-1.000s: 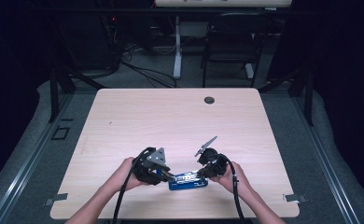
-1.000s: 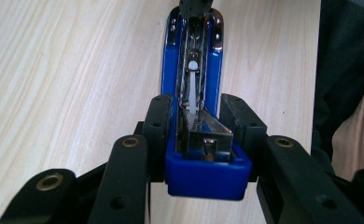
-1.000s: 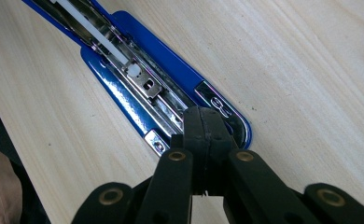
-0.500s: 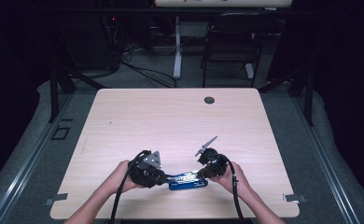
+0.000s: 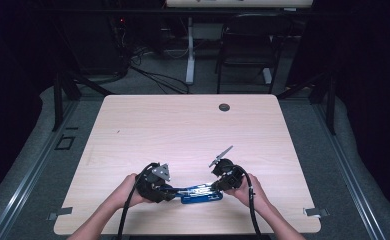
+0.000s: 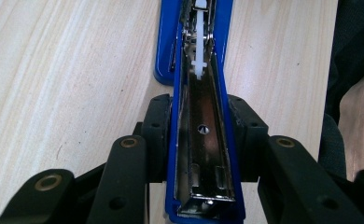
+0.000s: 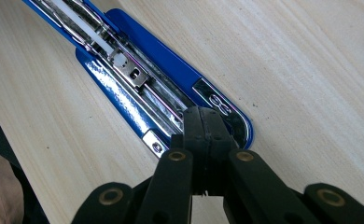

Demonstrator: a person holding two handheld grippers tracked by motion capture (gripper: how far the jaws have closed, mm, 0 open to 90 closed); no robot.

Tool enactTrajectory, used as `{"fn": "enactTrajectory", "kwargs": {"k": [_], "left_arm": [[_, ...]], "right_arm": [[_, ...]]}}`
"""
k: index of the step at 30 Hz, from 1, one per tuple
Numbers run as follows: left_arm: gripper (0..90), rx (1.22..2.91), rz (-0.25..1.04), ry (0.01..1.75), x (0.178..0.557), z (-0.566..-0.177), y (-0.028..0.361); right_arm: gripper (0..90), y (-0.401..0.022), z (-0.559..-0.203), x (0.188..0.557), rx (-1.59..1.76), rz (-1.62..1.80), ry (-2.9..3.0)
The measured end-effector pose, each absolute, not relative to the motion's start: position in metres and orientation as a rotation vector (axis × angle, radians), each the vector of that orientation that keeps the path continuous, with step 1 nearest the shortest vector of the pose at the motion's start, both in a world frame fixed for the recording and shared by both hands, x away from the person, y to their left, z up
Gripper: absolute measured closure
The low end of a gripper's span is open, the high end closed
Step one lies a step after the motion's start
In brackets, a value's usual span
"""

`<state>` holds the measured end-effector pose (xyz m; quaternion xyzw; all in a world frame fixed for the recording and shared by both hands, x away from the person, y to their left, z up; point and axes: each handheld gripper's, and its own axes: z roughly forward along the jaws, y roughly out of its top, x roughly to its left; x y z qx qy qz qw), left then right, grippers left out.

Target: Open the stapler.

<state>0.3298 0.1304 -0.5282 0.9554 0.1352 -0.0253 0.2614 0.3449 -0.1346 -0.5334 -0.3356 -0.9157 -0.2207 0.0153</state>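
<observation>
A blue stapler [image 5: 201, 193] lies swung open near the table's front edge, between the two hands. In the left gripper view its blue lid with the chrome channel [image 6: 203, 154] runs away from me. My left gripper [image 6: 201, 116] is shut on that lid, one pad on each side. In the high view the left gripper [image 5: 169, 190] sits at the stapler's left end. My right gripper [image 7: 203, 119] has its jaws shut together, and their tips rest on the front end of the stapler's base [image 7: 124, 109] beside the magazine [image 7: 133, 70]. In the high view the right gripper [image 5: 219, 186] is at the stapler's right end.
The light wooden table [image 5: 183, 130] has a black grommet [image 5: 224, 107] near its far edge. Beyond the table stand a chair [image 5: 243, 45], a desk leg and cables on a dark floor. The person's forearms come in over the front edge.
The left hand has sunk a little toward the table with the stapler's lid in its jaws. The right hand has stayed put.
</observation>
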Motion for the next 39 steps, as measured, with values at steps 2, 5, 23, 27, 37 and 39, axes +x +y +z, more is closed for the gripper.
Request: {"fn": "enactTrajectory", "kwargs": {"k": [2, 5, 23, 27, 37, 39], "left_arm": [[64.6, 2.585, -0.077, 0.369, 0.330, -0.529, 0.131], [64.4, 2.590, -0.087, 0.372, 0.331, -0.531, 0.131], [63.5, 2.647, -0.050, 0.355, 0.332, -0.539, 0.127], [63.3, 2.664, -0.049, 0.349, 0.333, -0.540, 0.126], [62.9, 2.696, -0.029, 0.316, 0.339, -0.544, 0.123], [62.7, 2.699, -0.027, 0.308, 0.340, -0.544, 0.122]], "right_arm": [[90.0, -0.135, -0.533, 0.345, -1.046, -0.675, -2.853], [90.0, -0.135, -0.533, 0.345, -1.045, -0.664, -2.861], [90.0, -0.135, -0.533, 0.346, -1.052, -0.660, -2.855], [90.0, -0.134, -0.533, 0.346, -1.066, -0.654, -2.857], [90.0, -0.134, -0.532, 0.346, -1.090, -0.645, -2.845], [90.0, -0.134, -0.532, 0.346, -1.096, -0.641, -2.844]]}}
